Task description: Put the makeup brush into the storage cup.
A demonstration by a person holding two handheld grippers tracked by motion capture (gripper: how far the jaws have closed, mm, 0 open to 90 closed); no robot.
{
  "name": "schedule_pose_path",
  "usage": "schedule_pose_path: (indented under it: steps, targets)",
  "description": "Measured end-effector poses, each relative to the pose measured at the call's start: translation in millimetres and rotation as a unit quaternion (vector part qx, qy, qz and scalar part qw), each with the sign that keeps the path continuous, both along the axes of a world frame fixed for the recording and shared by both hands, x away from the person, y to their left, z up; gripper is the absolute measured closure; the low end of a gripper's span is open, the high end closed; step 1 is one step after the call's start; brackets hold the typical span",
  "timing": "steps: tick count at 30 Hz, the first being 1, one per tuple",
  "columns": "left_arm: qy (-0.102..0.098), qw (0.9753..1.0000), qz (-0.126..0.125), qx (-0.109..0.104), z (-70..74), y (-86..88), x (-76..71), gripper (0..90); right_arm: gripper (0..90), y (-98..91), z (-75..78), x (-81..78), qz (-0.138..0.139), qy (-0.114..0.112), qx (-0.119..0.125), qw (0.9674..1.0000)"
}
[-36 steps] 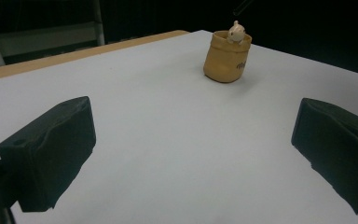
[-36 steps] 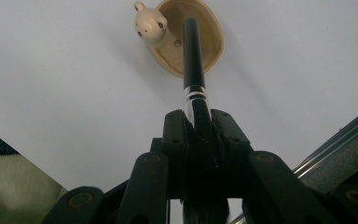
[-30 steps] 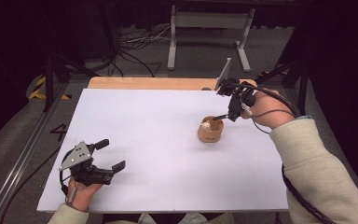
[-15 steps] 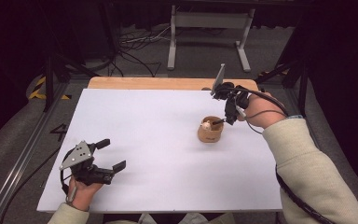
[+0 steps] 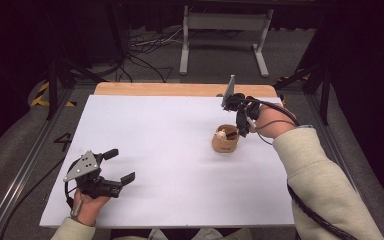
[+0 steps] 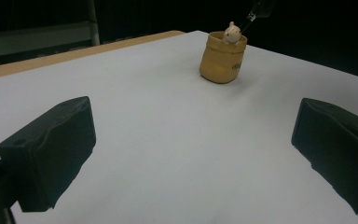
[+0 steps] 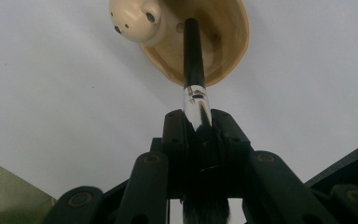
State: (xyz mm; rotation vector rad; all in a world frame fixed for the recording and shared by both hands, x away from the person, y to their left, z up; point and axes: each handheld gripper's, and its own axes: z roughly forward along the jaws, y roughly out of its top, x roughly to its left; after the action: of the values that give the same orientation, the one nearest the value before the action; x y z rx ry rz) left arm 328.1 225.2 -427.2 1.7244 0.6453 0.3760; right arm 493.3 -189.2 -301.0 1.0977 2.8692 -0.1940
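Right of centre in the high view, a tan pot (image 5: 225,141) stands on the white desk (image 5: 155,145), holding a small cream figurine (image 5: 222,134) at its rim. The right hand-held gripper (image 5: 237,131) pinches a brush (image 7: 195,70) by its bristle end; its black handle with silver ferrule dips into the pot's mouth. At lower left, the left hand-held gripper (image 5: 119,166) is spread wide, holding nothing.

A small tan pot (image 5: 225,140) stands upright on the white sheet, right of centre in the high view, with a little cream animal figure (image 5: 222,134) at its rim. A brush (image 7: 194,70) with a black handle, silver ferrule and dark bristles points handle-first into the pot's mouth, at top centre of the right gripper view, its bristle end clamped.
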Motion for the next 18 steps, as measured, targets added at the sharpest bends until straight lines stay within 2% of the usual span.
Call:
schedule_pose_path:
  steps: [7, 10, 13, 18]
  targets:
    - [0.002, 1.0, -0.001, -0.002, 0.0, -0.4, -0.2, 0.4, 75.3, 1.4, -3.4, 1.3, -0.002, -0.003, 0.002, 1.0]
    - [0.002, 1.0, -0.003, 0.0, 0.0, -0.3, 0.2, 0.4, 58.3, -1.8, -0.6, 1.8, -0.007, -0.014, 0.01, 0.9998]
    - [0.003, 1.0, -0.003, -0.002, -0.2, -1.1, 0.2, 0.4, 46.9, -5.5, 2.2, 1.3, -0.012, -0.021, 0.014, 0.9996]
    - [0.004, 1.0, -0.001, -0.004, -0.5, -1.6, 0.4, 0.4, 38.2, -9.3, 10.1, -3.7, -0.007, -0.033, 0.035, 0.9988]
